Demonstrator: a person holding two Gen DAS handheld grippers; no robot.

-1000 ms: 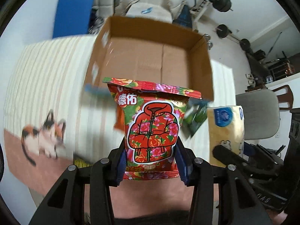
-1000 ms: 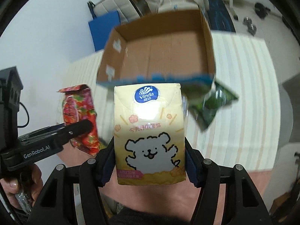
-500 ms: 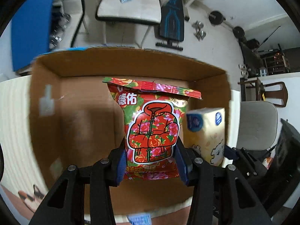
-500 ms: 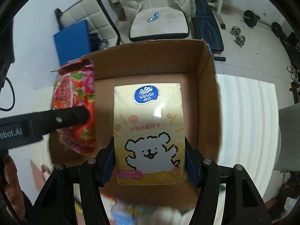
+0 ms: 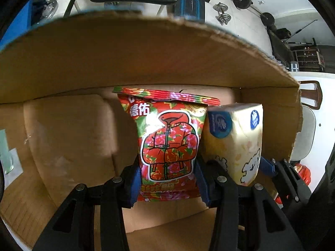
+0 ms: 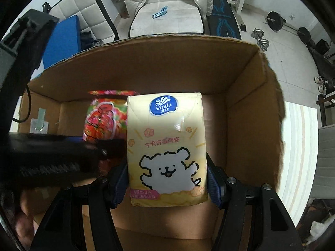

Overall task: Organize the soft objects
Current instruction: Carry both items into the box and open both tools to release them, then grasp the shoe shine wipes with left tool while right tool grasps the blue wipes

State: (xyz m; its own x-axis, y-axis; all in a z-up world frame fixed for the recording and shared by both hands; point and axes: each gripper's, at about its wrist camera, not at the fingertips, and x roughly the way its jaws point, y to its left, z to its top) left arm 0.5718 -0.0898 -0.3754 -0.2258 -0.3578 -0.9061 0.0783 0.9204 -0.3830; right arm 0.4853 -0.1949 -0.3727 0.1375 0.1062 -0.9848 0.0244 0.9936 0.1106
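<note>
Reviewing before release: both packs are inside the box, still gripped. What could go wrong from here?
1. The red snack bag and the yellow tissue pack sit almost against each other, so opening the left gripper or right gripper may knock the neighbouring pack or finger.
2. Both packs are held upright by their lower ends; they may topple on release.
3. The cardboard box wall is close on the right.

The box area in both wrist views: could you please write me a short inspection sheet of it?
Surface: striped cloth right of the box.
Job's things: red packet and tissue pack side by side, inside the cardboard box.
Clutter: nothing seen in the box.
Grippers: left gripper shut on red packet; right gripper shut on tissue pack.
Cables: black cable at left gripper.
Surroundings: chair, dumbbells.
</note>
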